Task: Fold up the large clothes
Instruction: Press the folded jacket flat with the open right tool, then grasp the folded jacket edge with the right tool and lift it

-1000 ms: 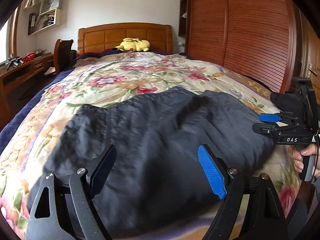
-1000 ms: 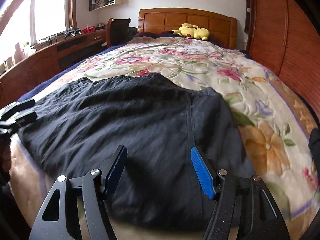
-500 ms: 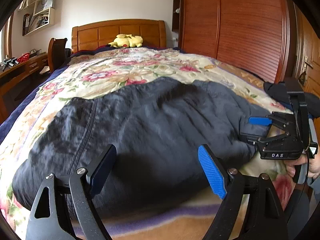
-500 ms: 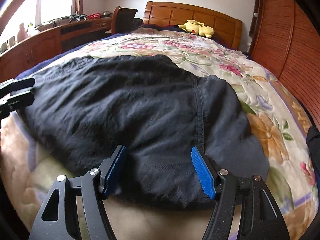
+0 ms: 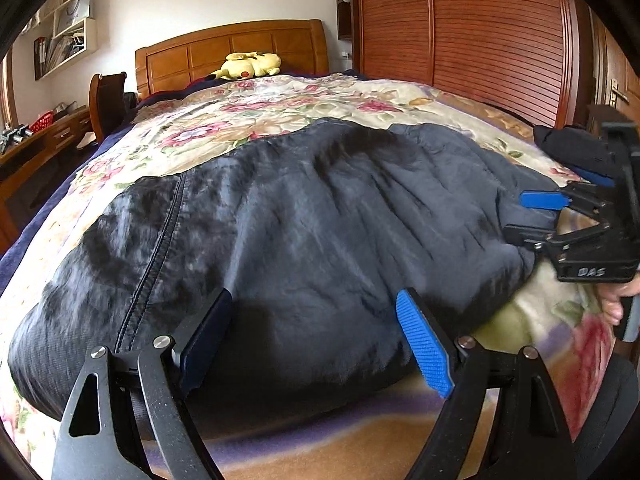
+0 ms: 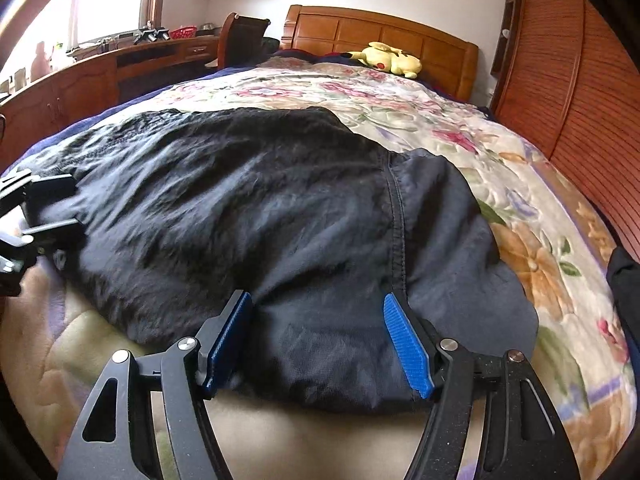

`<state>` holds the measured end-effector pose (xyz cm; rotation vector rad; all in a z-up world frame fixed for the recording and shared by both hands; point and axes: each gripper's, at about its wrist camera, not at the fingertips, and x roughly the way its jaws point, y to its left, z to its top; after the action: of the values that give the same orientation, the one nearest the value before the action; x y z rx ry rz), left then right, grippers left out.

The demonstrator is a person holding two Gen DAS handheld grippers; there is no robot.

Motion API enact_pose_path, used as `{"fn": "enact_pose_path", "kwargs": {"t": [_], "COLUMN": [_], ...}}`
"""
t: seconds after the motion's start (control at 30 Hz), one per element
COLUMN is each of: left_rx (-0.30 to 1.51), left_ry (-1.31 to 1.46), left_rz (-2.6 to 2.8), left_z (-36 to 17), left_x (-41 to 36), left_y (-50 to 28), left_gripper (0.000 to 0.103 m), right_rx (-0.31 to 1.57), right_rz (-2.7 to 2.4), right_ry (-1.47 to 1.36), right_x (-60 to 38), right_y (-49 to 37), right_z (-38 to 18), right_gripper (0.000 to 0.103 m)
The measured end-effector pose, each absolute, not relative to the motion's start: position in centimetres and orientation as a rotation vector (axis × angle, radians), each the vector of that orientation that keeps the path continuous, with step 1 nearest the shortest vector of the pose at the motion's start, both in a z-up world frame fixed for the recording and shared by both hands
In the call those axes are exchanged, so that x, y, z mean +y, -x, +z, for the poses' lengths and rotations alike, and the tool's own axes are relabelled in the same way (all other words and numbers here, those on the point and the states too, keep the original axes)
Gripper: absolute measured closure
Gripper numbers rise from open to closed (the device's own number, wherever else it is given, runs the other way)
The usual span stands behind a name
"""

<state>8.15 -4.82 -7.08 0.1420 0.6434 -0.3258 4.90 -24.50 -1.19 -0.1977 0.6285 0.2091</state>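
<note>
Dark garment lying flat on bed. Left claw & right claw both hanging wide open over near hem, gripping nothing.

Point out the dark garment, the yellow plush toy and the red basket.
dark garment (image 5: 320,216): left wrist view, middle of the cloth.
yellow plush toy (image 6: 390,60): right wrist view, its body.
red basket (image 6: 183,33): right wrist view, its side.

- You have a floral quilt spread over the bed.
- Your yellow plush toy lies against the wooden headboard.
- A slatted wooden wardrobe stands along one side of you.
- On the other side you see a desk, a chair and a wall shelf.
</note>
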Motion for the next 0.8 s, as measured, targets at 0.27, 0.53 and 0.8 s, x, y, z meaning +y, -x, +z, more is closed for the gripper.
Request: {"fn": "enact_pose_path", "kwargs": {"t": [0.27,0.53,0.8], "left_rx": [0.646,0.645,0.645], "left_ry": [-0.15,-0.149,-0.15], "left_rz": [-0.321,-0.321,-0.321], "left_z": [-7.3,-7.3,-7.3], "left_x": [-4.8,-5.0,-4.9], "left_y": [-8.2,-8.2,-8.2], "left_gripper": [0.018,0.018,0.018], "right_rx": [0.606,0.636,0.681], "right_rz": [0.118,0.056,0.072], "right_ry": [0.138,0.006,-0.116], "right_x": [-28.1,-32.1,-33.1], "right_y": [-1.7,-2.0,-3.7], "right_z": [1.0,1.1,0.0], "right_gripper": [0.033,0.033,0.03]}}
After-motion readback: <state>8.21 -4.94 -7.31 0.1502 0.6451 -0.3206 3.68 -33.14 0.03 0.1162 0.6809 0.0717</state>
